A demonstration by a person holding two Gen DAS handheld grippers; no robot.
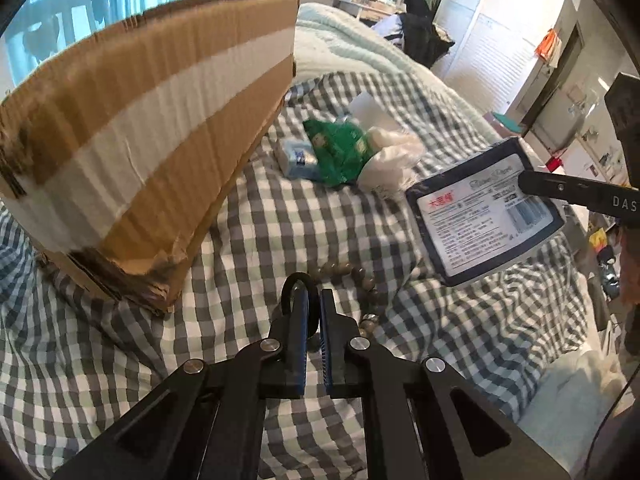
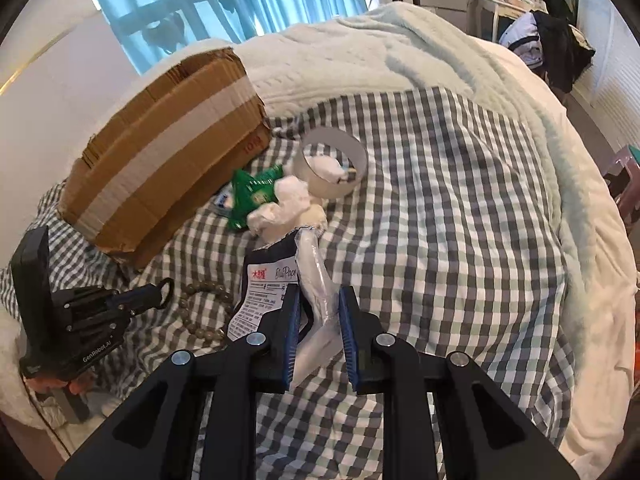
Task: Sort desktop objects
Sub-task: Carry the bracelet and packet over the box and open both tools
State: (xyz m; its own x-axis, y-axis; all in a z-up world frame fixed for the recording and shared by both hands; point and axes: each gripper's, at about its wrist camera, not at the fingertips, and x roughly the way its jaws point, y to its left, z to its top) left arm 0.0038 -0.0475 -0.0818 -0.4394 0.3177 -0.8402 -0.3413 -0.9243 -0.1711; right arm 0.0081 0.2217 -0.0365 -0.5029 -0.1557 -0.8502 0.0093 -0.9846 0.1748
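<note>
Black rubber, a hair-tie loop [image 1: 297,280], is pinched in the closed left gripper [image 1: 314,300] above wooden beads [image 1: 362,276]. "DAS" is read on the right finger. The tissue pack [image 2: 272,300] is clamped by the right gripper [image 2: 319,304]; "GenRobot.AI" is read.

The left gripper [image 2: 162,294] body reads "GenRobot.AI", the right gripper [image 1: 520,182] finger "DAS", the tissue pack [image 2: 266,296] "Pape".
</note>
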